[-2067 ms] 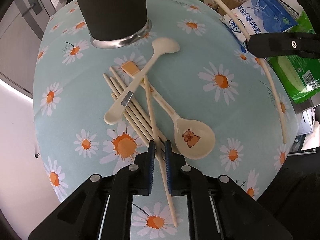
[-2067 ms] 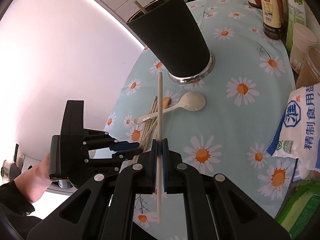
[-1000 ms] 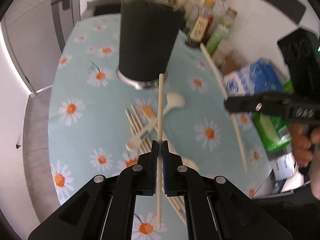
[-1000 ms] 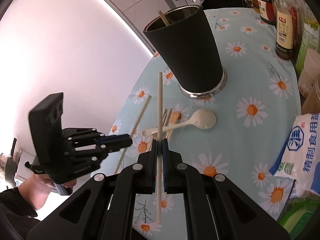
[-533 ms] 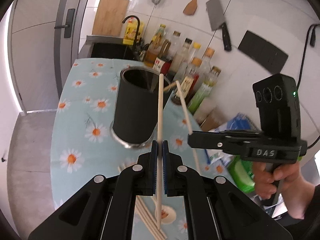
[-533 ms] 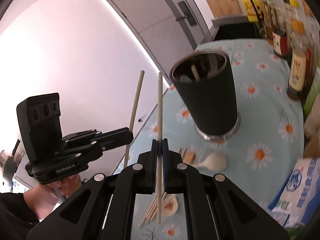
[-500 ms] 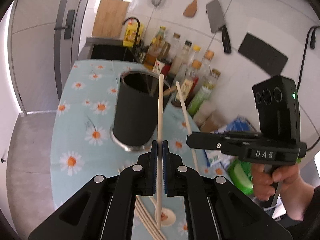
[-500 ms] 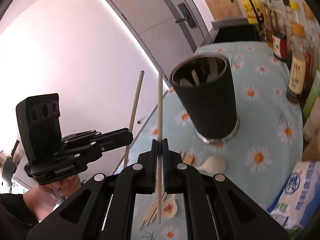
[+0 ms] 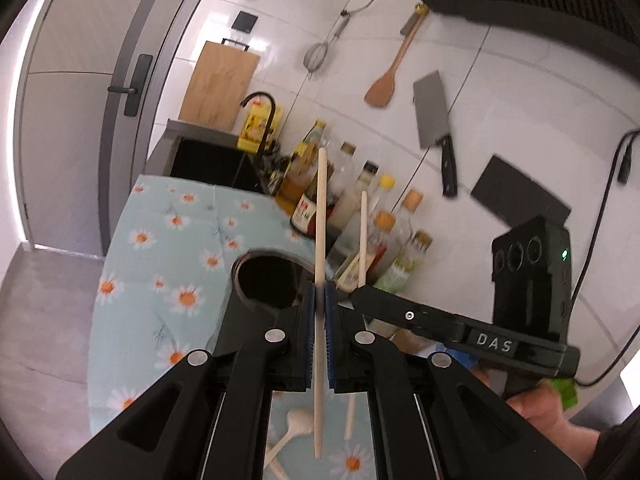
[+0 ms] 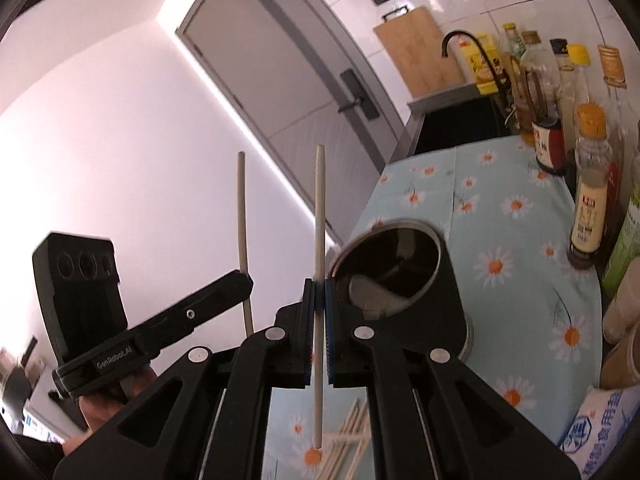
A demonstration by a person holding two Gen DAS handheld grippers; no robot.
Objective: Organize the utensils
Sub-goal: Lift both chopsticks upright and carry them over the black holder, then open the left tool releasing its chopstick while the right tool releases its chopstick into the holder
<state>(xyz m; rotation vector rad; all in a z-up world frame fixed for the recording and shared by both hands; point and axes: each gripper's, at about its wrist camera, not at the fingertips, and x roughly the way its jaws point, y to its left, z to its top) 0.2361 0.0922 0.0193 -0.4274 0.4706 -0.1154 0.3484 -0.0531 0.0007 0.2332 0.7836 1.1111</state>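
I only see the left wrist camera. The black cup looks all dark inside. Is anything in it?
Observer: Yes. The right wrist view looks into the cup, and a pale spoon sits inside it.
Operator: Are there more chopsticks on the table? I just see a spoon down there.
Observer: Yes. A bundle of chopsticks lies on the flowered tablecloth, near the bottom tip of the single chopstick that the right gripper holds.
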